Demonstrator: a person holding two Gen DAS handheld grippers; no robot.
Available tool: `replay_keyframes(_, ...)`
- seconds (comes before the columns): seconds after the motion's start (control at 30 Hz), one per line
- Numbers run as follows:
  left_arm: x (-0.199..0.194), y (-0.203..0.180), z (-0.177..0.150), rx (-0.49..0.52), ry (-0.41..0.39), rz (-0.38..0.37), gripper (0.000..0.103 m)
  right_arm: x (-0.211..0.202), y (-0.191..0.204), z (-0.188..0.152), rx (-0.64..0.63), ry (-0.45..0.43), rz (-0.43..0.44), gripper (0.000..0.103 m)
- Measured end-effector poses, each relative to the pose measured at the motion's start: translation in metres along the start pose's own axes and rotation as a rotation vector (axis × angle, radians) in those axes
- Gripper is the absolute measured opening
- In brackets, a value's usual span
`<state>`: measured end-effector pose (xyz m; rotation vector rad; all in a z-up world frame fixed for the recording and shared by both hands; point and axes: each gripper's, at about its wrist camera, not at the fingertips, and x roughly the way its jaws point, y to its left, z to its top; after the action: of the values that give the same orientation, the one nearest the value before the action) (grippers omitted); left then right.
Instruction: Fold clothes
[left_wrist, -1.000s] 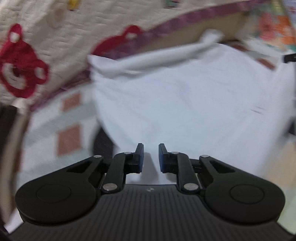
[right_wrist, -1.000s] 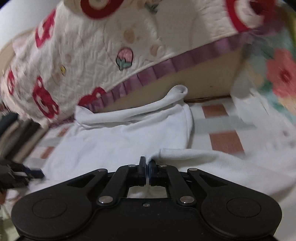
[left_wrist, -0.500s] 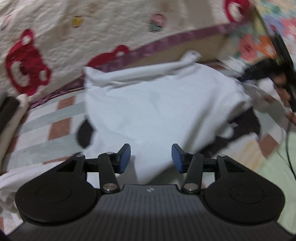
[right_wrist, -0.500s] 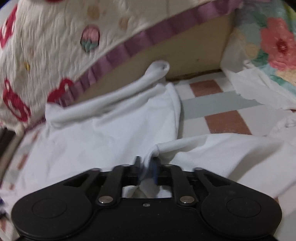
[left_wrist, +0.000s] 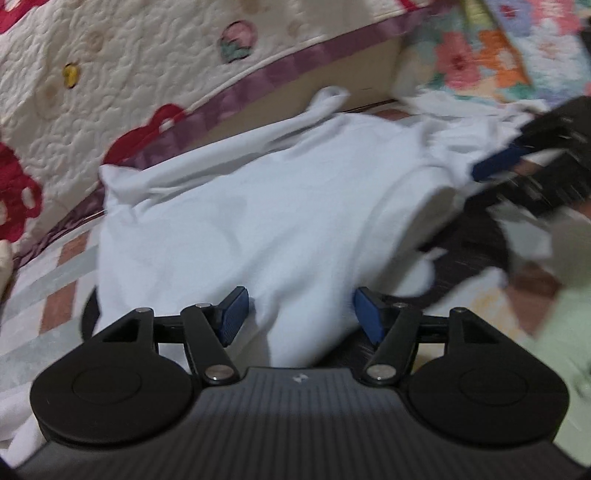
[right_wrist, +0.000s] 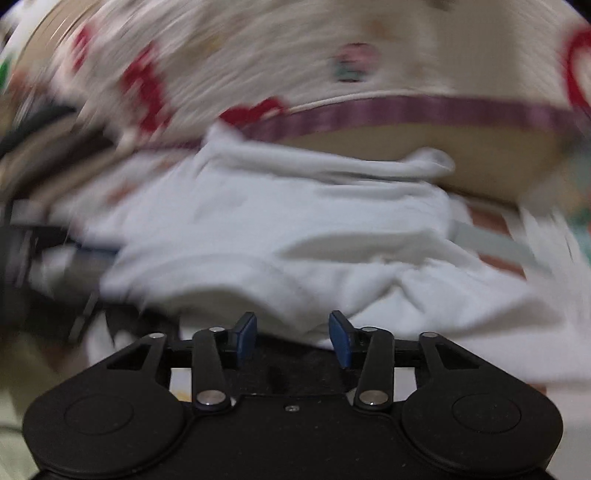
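Showing a white knit garment spread on a checked floor mat of terracotta, grey and cream squares, beside a bed draped in a cream quilted bedspread with red bear motifs and a purple ruffle. I hold my left hand-held gripper low over the garment's near edge, released, its blue pads spread to either side of a raised ridge of cloth; nothing is pinched between them. I judge this spread suits either a fresh bite on that ridge or a withdrawal from it, and the frames do not settle which. My right hand-held gripper is likewise released, jaws apart, with a rumpled bulge of the same white fabric just ahead of its pads; this view is smeared by motion, so finer contact cannot be read. In the left view its blue fingertip appears at the garment's right side, near a turned-over portion that lies doubled on the body of the cloth. A long white band lies along the far edge against the bed base, its end curled upward. The garment thus rests partly doubled on the mat, wrinkled, not yet a compact flat stack.
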<state>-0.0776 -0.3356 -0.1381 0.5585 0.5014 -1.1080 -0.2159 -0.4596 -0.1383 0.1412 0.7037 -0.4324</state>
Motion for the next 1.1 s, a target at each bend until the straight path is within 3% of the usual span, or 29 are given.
replay_keyframes(0.1,-0.004,0.017,0.003,-0.096,-0.001,0.024,0.066,0.012,0.003,0.008,0.001,-0.017,-0.033,0.06)
replay_keyframes(0.2,-0.019,0.028,-0.006,-0.175,-0.017,0.053,0.068,0.016,-0.003,0.011,0.067,-0.042,-0.022,0.061)
replay_keyframes(0.3,-0.036,0.034,-0.023,-0.184,-0.009,0.124,0.068,0.018,-0.011,0.014,0.141,-0.066,0.0,0.056)
replay_keyframes(0.37,-0.045,0.037,-0.034,-0.177,0.006,0.115,0.068,0.019,-0.015,0.016,0.19,-0.082,0.014,0.024)
replay_keyframes(0.43,-0.049,0.034,-0.04,-0.129,0.003,0.105,0.068,0.02,-0.02,0.017,0.24,-0.099,0.029,0.017)
replay_keyframes(0.63,-0.038,0.004,-0.043,0.108,-0.041,0.105,0.07,0.021,-0.033,0.023,0.382,-0.151,0.07,0.013)
replay_keyframes(0.73,-0.027,-0.011,-0.036,0.188,-0.064,0.11,0.07,-0.005,-0.029,0.028,0.401,-0.208,0.076,0.01)
replay_keyframes(0.87,-0.027,-0.005,-0.03,0.127,-0.078,0.111,0.07,-0.051,-0.012,0.033,0.348,-0.265,0.071,0.01)
replay_keyframes(1.03,-0.028,0.003,-0.023,0.052,-0.095,0.112,0.07,-0.085,0.001,0.024,0.304,-0.248,0.074,0.01)
replay_keyframes(1.07,-0.028,0.004,-0.021,0.037,-0.099,0.113,0.069,-0.089,0.002,0.02,0.309,-0.241,0.073,0.01)
replay_keyframes(1.1,-0.028,0.005,-0.02,0.022,-0.102,0.113,0.06,-0.092,0.003,0.017,0.318,-0.235,0.074,0.01)
